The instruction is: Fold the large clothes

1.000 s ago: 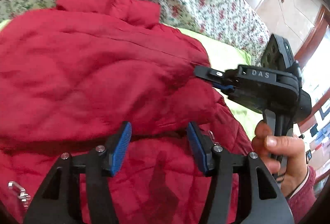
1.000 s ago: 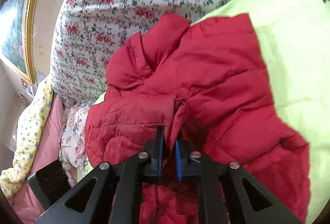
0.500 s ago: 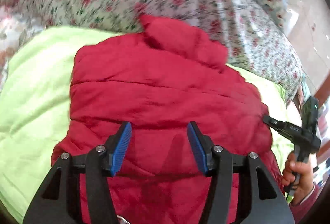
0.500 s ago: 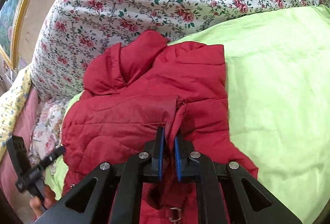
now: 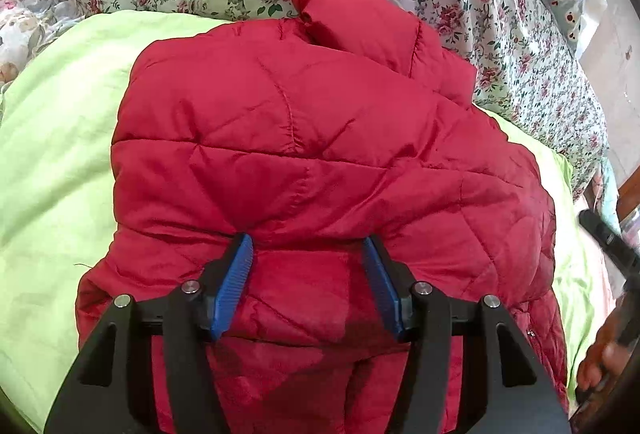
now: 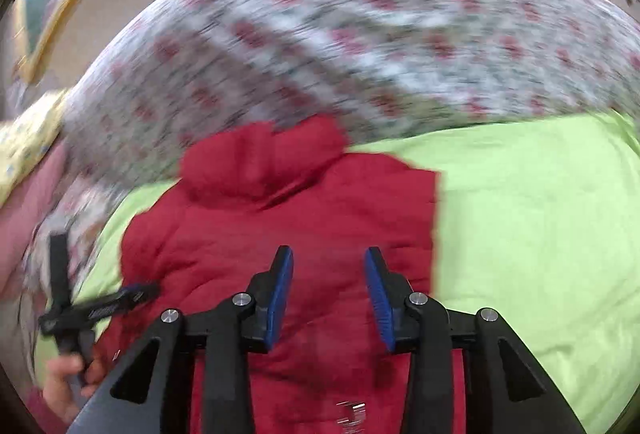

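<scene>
The right wrist view is smeared by motion, so the flower-printed quilt point(image 6: 360, 46) is only streaks, and the left gripper point(image 6: 150, 290) shows at nine o'clock as a dark blur. In the sharp left wrist view, the right-hand tool is cut off at three o'clock. One red quilted puffer jacket point(image 5: 320, 154) lies folded on the lime-green sheet point(image 5: 52, 154), collar toward twelve o'clock. Two grippers: the left gripper's jaws stand apart with the tips against a jacket fold; the right gripper point(image 6: 327, 254) has just been opening, with nothing between its jaws.
</scene>
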The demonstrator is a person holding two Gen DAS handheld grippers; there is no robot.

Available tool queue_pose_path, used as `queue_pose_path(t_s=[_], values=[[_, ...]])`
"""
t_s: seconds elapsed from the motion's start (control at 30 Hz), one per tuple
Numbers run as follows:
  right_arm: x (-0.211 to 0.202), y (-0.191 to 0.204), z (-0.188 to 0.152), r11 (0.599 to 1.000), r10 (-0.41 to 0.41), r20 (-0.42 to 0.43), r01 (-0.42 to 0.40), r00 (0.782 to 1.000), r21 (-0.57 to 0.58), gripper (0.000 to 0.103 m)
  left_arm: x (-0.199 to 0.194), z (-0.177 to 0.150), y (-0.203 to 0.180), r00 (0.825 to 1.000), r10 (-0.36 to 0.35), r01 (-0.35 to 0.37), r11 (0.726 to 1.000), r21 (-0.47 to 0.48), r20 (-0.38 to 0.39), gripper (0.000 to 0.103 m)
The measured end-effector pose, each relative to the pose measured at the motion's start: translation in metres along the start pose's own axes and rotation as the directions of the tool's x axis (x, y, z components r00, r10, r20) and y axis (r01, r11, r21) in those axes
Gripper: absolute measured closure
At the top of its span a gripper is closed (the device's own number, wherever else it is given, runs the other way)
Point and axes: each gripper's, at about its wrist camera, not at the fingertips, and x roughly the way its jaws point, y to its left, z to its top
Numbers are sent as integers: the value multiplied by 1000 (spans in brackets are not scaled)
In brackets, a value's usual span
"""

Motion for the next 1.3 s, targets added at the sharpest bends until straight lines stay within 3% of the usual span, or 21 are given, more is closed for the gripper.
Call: queue_pose_path(t_s=[0.1,0.23,0.4,0.53,0.73,0.9,1.03,1.17,1.3], values=[[33,19,-13,998,-1,-86,-4,996,-60,65,-1,0,-2,1000,12,-12,1000,18,-6,47],[75,4,-28,994,-95,-183,84,978,-64,65,-15,1,1,1000,-13,13,999,37,-7,47],[77,-29,-32,993,-109,-191,114,975,14,68,-42,0,22,997,-4,3,1000,11,79,47],[84,-27,-32,992,-118,-206,123,971,9,68,-9,-3,37,1000,13,-14,1000,-12,-15,47],[90,-29,-31,994,-92,-232,105,968,43,68,2,-6,40,999,27,-28,999,-19,-30,46],[67,-34,-27,992,-6,-216,33,976,119,65,-8,-4,38,998,41,-42,999,-16,-43,46],[31,-34,-33,993,8,-200,17,980,121,62,-24,-11,35,998,39,-39,999,-10,-45,46],[-9,-35,-47,992,28,-188,-4,982,129,44,-48,-27,34,998,16,-16,1000,0,-53,45],[-38,-39,-61,990,33,-191,-6,981,138,40,-71,-51,35,997,19,-20,1000,-4,-73,43]])
